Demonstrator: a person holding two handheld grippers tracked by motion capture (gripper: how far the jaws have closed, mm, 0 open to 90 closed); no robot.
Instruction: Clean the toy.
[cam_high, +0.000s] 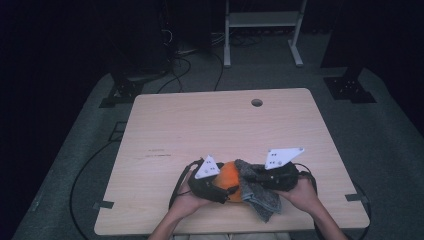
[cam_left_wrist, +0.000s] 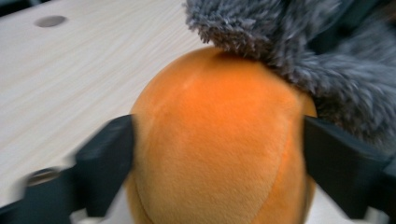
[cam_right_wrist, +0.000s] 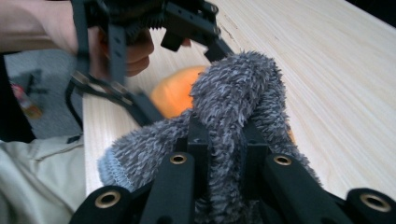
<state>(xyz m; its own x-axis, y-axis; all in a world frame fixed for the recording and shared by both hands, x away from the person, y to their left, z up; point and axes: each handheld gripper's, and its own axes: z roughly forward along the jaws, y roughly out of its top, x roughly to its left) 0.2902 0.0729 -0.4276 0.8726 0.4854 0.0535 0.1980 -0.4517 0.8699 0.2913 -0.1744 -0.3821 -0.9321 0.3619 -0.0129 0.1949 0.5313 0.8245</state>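
An orange plush ball (cam_high: 229, 176) rests on the wooden table (cam_high: 215, 120) near its front edge. A grey fuzzy cloth (cam_high: 257, 192) lies against the ball's right side and drapes over its top. My left gripper (cam_high: 222, 187) comes in from the left. In the left gripper view its black jaws (cam_left_wrist: 217, 135) stand on either side of the orange ball (cam_left_wrist: 215, 140), right at its sides without denting it. My right gripper (cam_right_wrist: 224, 135) is shut on a fold of the grey cloth (cam_right_wrist: 233, 93), which bunches up over the jaws. Behind it are the orange ball (cam_right_wrist: 175, 93) and the left gripper (cam_right_wrist: 140, 28).
The tabletop has a small round hole (cam_high: 256, 102) near its far edge. Black cables trail off the left side to the floor. A white metal frame (cam_high: 262, 20) and dark stands are on the floor beyond the table.
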